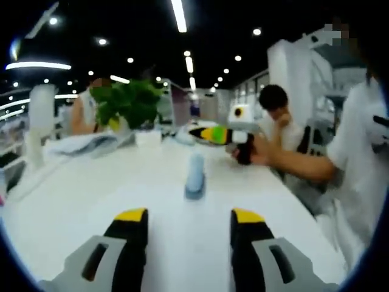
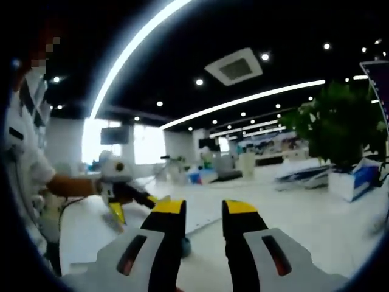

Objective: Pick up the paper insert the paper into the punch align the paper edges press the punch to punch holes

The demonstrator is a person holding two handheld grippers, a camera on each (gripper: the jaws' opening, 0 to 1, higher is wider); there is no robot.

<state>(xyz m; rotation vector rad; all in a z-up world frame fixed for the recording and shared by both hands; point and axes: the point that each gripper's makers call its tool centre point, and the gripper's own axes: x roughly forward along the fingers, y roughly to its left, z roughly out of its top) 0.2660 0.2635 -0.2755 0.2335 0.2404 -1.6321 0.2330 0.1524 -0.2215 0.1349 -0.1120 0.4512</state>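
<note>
A small blue punch [image 1: 194,176] stands upright in the middle of the white table [image 1: 91,201]. My left gripper [image 1: 189,216] is open just short of it, with only bare tabletop between the yellow-tipped jaws. Beyond the punch, a hand holds my right gripper [image 1: 209,134] low over the far part of the table. In the right gripper view, my right gripper [image 2: 203,208] is open with a narrower gap, over a white sheet of paper [image 2: 197,219] lying flat. A bit of the blue punch [image 2: 183,246] shows under its left jaw. My left gripper [image 2: 132,207] comes in from the left.
A potted green plant [image 1: 130,103] [image 2: 337,128] stands at the table's end, with a blue-and-white box [image 2: 355,179] beside it. A stack of papers [image 1: 85,145] lies at the far left. A seated person [image 1: 276,115] and the holder's white sleeve [image 1: 358,152] line the right side.
</note>
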